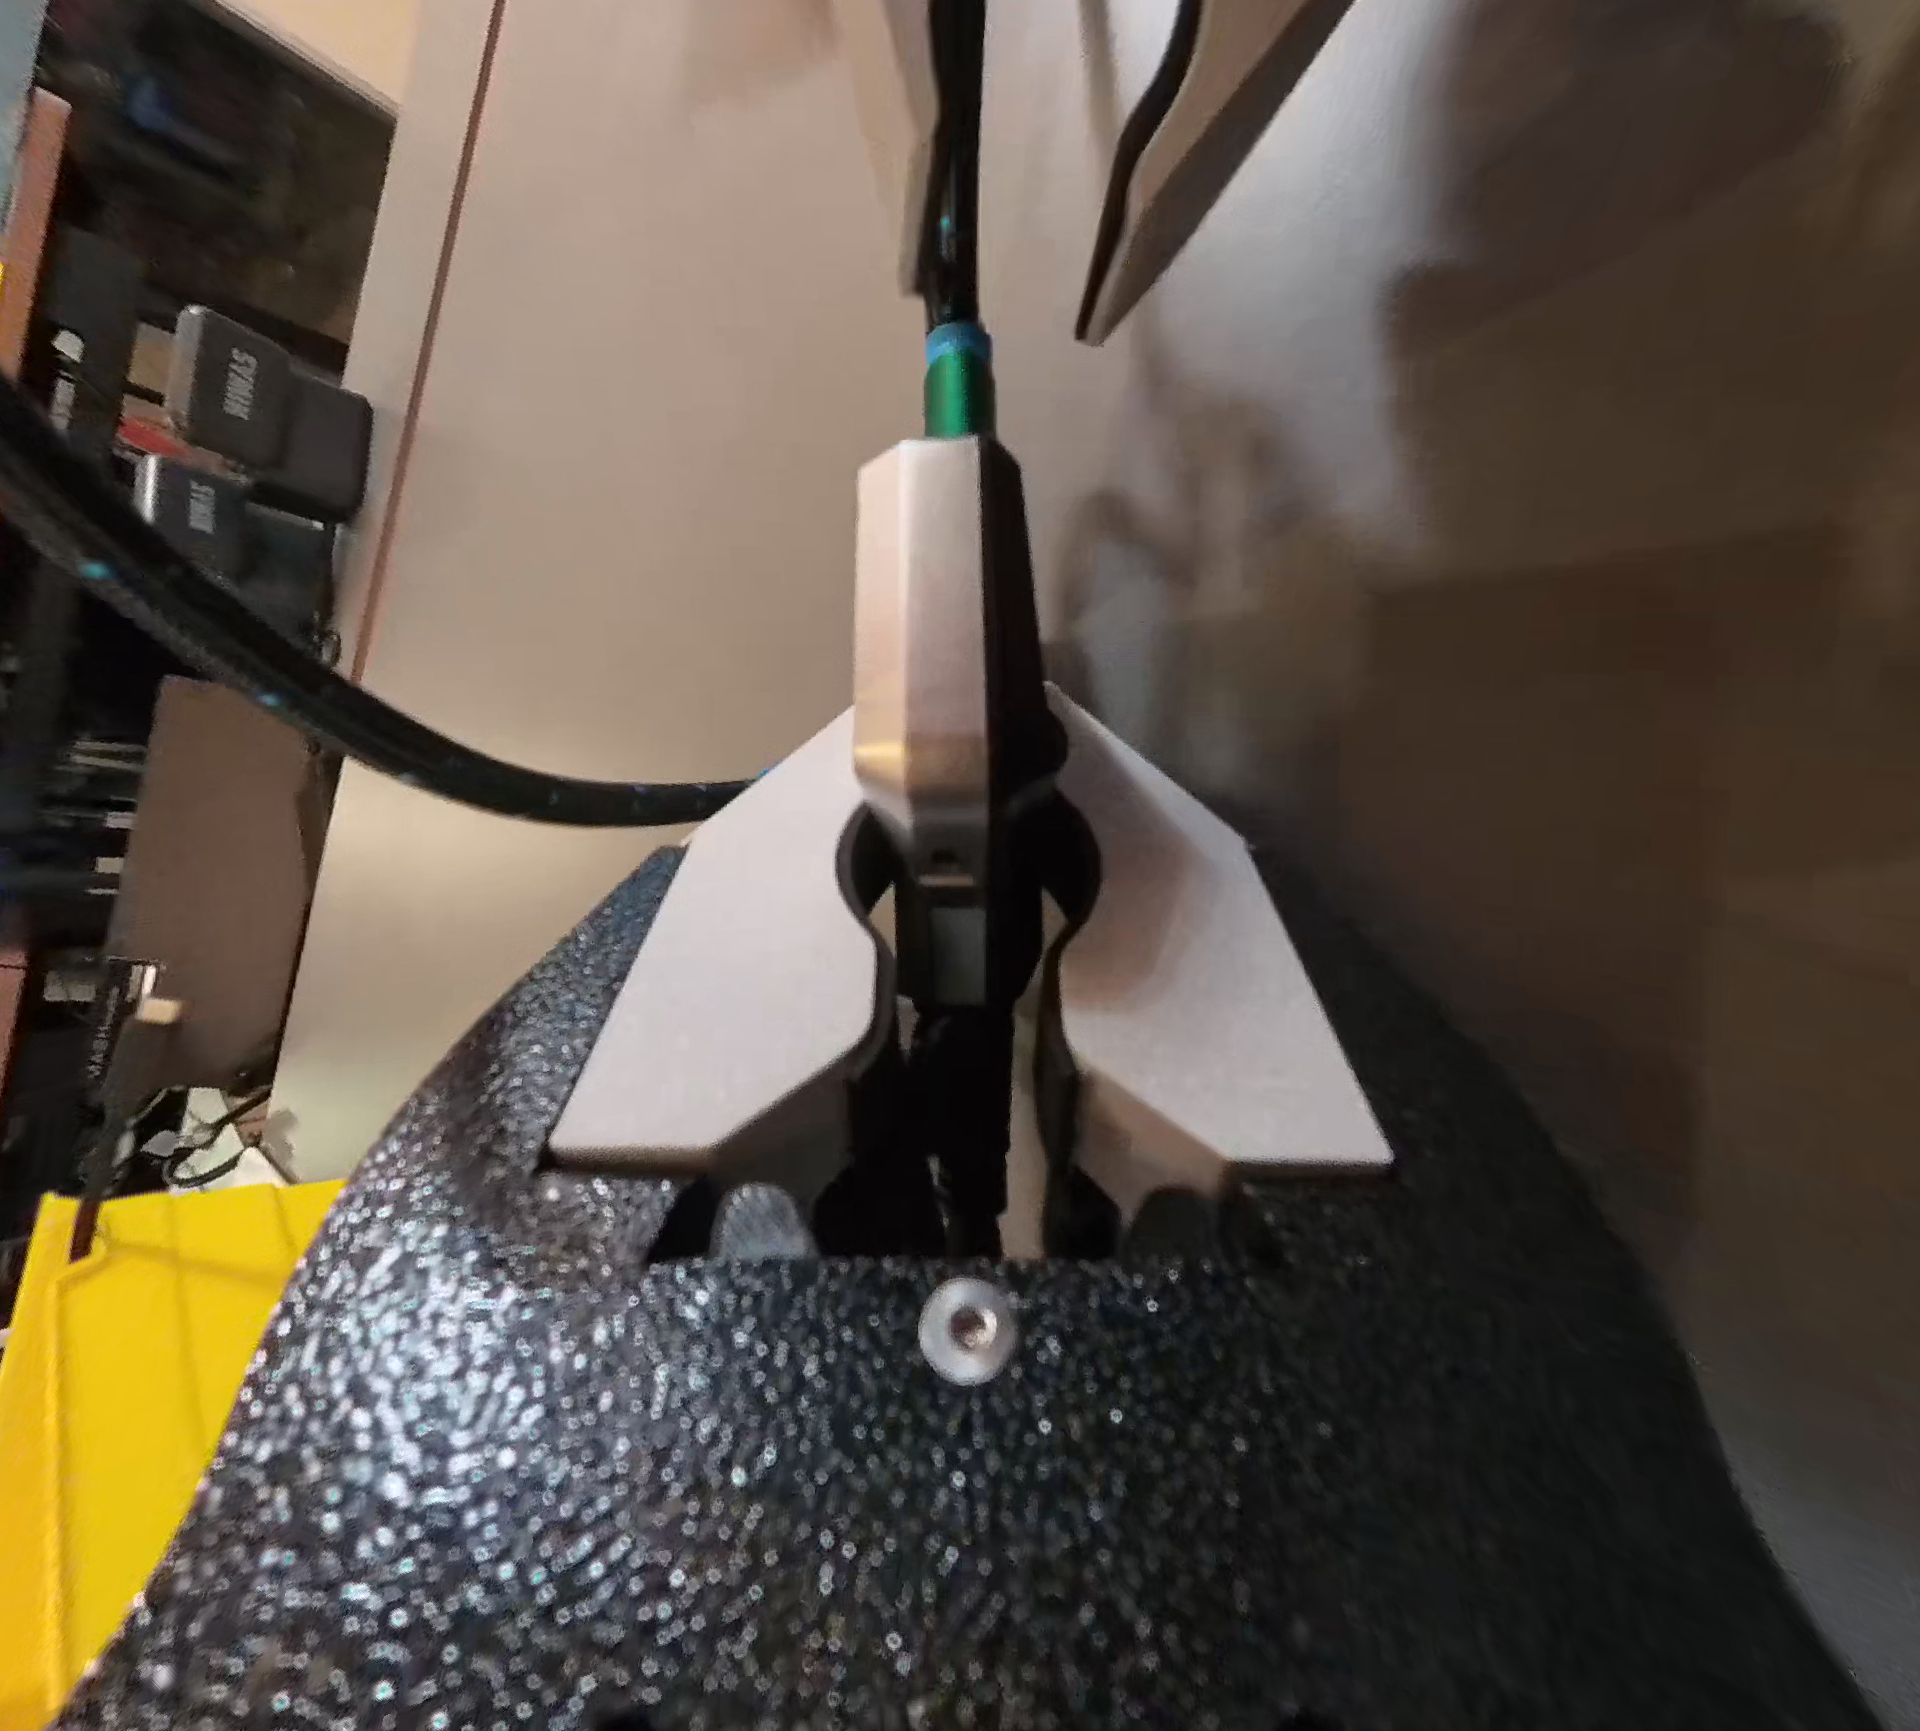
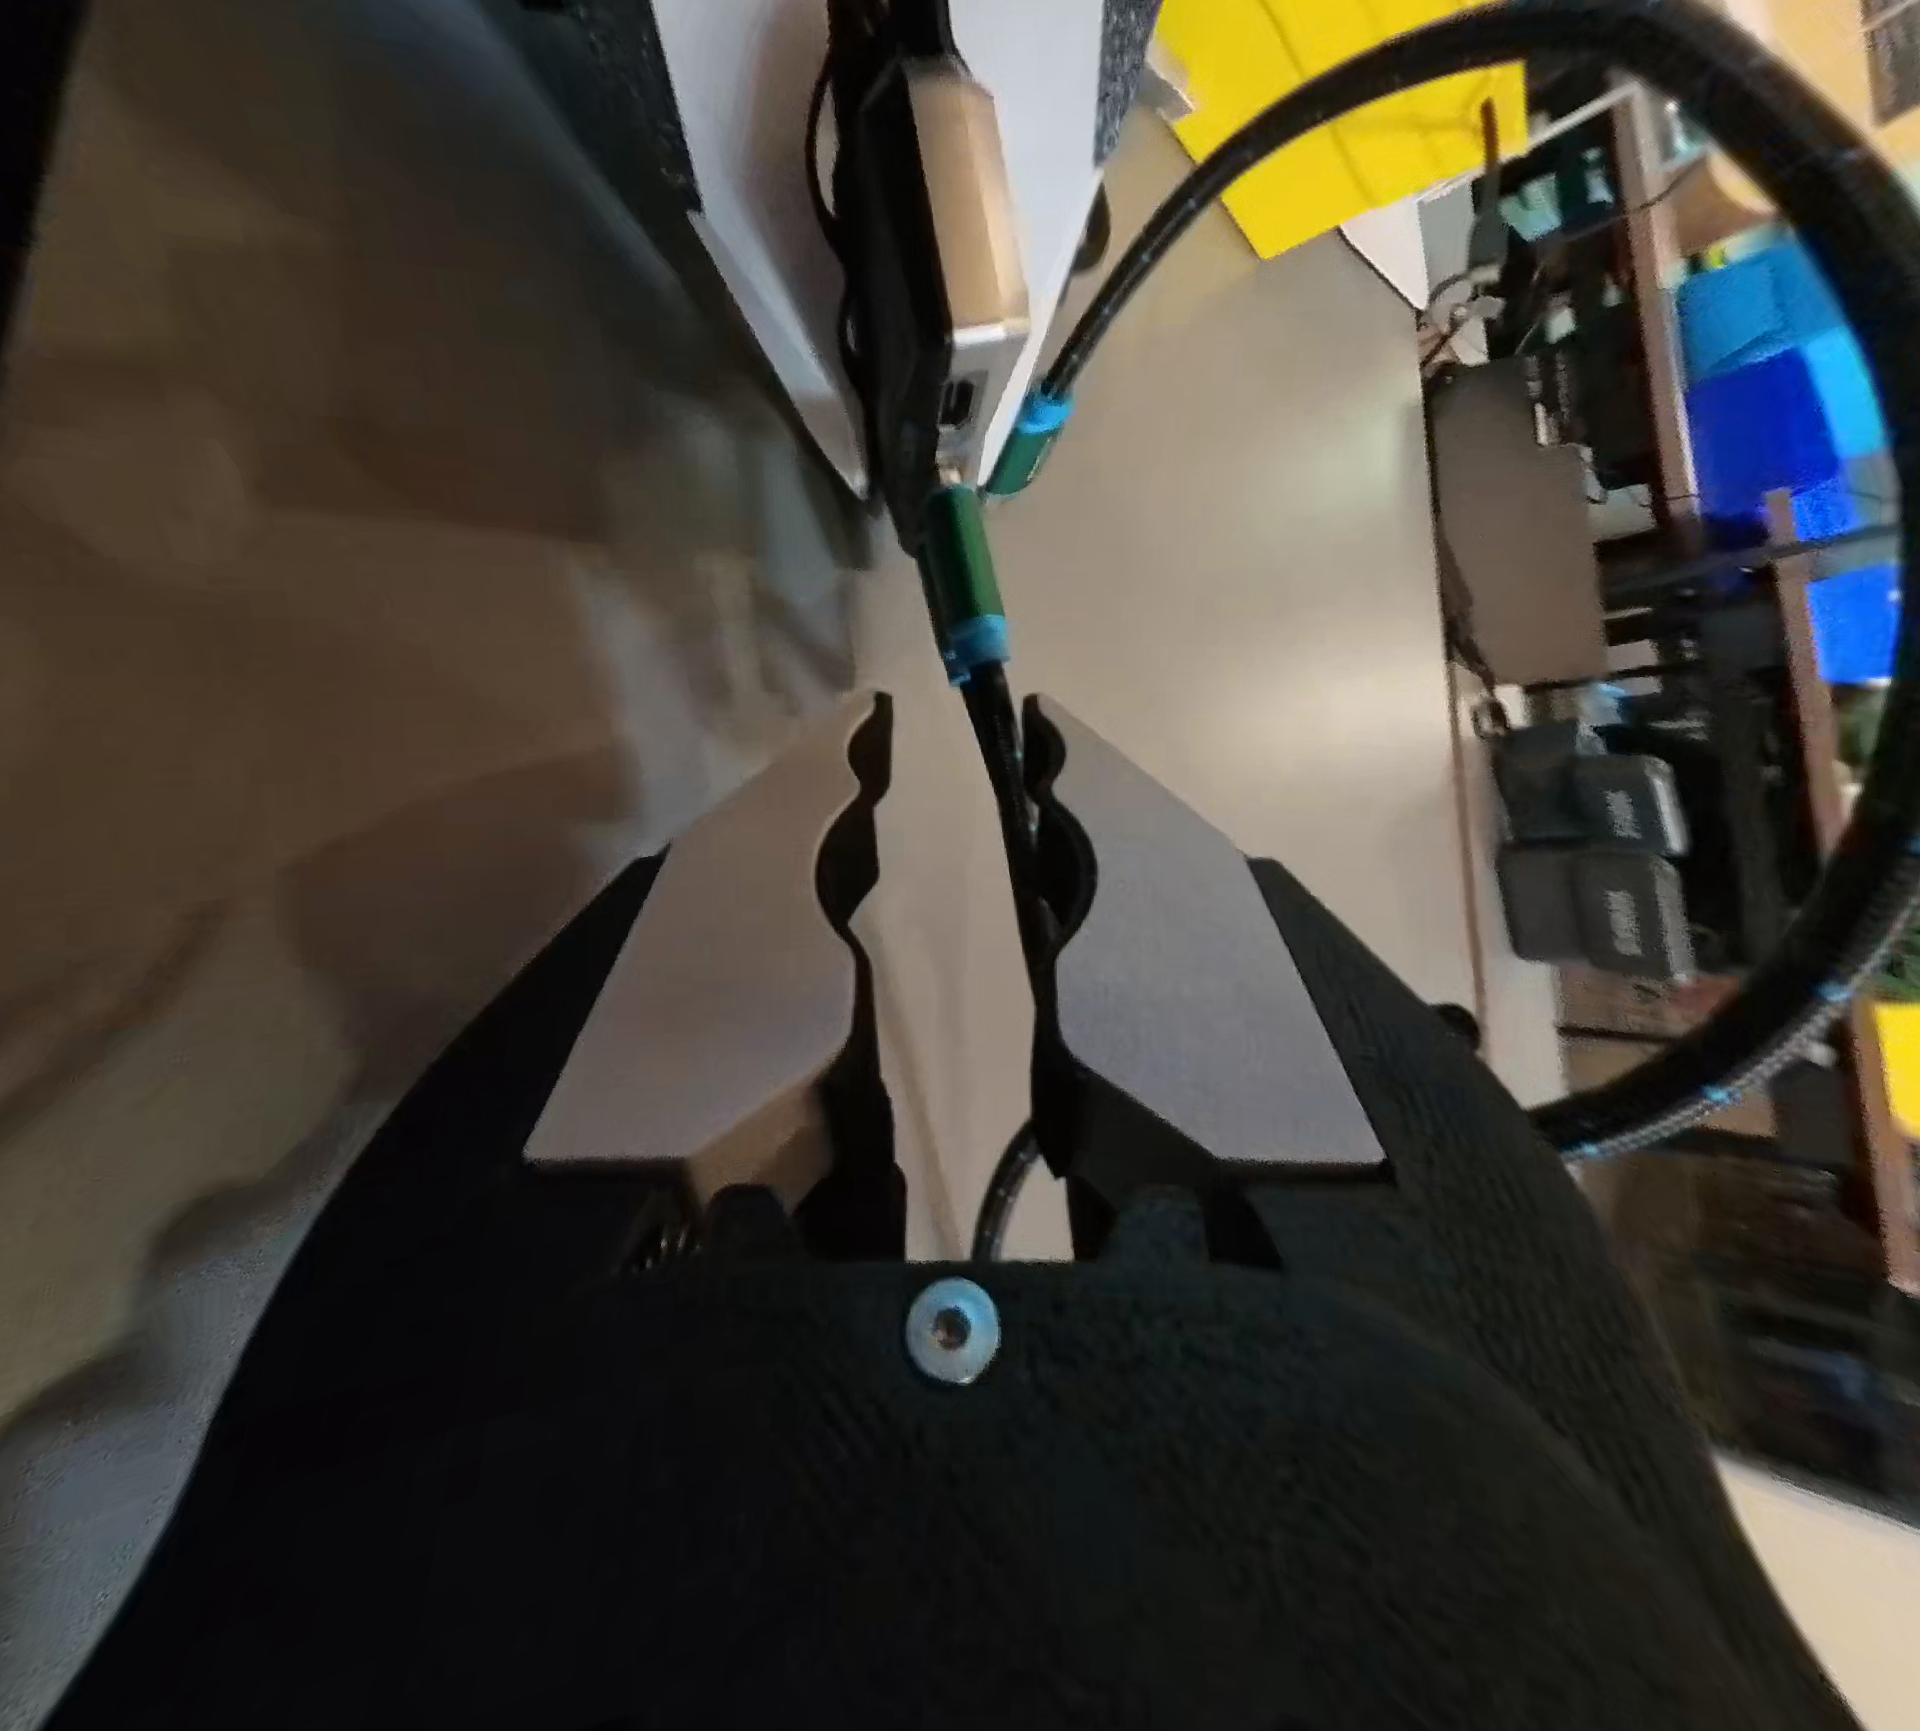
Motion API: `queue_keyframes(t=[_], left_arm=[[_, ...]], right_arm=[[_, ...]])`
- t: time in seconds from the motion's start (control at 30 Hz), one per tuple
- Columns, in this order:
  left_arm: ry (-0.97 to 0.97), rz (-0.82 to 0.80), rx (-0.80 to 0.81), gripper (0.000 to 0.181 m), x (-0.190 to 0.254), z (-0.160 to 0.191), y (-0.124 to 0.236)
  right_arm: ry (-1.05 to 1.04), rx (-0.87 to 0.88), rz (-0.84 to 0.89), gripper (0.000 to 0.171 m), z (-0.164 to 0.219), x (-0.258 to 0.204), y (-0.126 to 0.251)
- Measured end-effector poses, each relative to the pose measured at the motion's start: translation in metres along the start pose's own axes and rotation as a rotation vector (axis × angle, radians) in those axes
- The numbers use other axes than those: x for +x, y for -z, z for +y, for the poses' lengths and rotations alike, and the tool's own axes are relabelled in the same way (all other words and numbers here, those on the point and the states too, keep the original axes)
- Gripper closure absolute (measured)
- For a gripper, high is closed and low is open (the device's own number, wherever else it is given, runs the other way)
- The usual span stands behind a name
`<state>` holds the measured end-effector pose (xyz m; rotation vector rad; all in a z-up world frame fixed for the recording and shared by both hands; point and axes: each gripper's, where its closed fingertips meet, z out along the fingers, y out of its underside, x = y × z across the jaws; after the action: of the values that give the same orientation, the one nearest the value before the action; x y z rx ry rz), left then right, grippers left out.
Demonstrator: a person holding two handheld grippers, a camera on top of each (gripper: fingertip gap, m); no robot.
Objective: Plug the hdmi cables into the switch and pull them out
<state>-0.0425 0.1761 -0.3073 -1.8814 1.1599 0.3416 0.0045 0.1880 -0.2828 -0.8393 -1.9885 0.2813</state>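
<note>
My left gripper is shut on a small silver and black hdmi switch and holds it end-on. A black cable with a green plug sits in the switch's far end. A second black cable comes in from the left behind the fingers. In the right wrist view my right gripper is open. The first cable runs between its fingers, against the right one. Its green plug meets the switch, held by the left gripper. A second green plug sits beside it, and its cable loops right.
A beige tabletop lies under both grippers. A yellow bin stands past the left gripper and also shows in the left wrist view. Shelves with black boxes and blue bins line one side.
</note>
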Motion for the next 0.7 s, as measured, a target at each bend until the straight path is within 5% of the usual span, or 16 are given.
queue_keyframes(t=[0.1, 0.2, 0.7], left_arm=[[-0.031, -0.018, -0.001, 0.162, -0.001, 0.002, 0.000], [-0.077, -0.036, -0.001, 0.162, 0.000, 0.002, 0.000], [-0.020, -0.052, -0.063, 0.162, -0.009, 0.011, 0.000]], right_arm=[[0.066, -0.077, 0.046, 0.139, 0.009, 0.002, -0.007], [0.130, -0.103, 0.107, 0.166, 0.009, 0.007, -0.009], [0.102, -0.103, 0.161, 0.166, 0.005, 0.012, -0.020]])
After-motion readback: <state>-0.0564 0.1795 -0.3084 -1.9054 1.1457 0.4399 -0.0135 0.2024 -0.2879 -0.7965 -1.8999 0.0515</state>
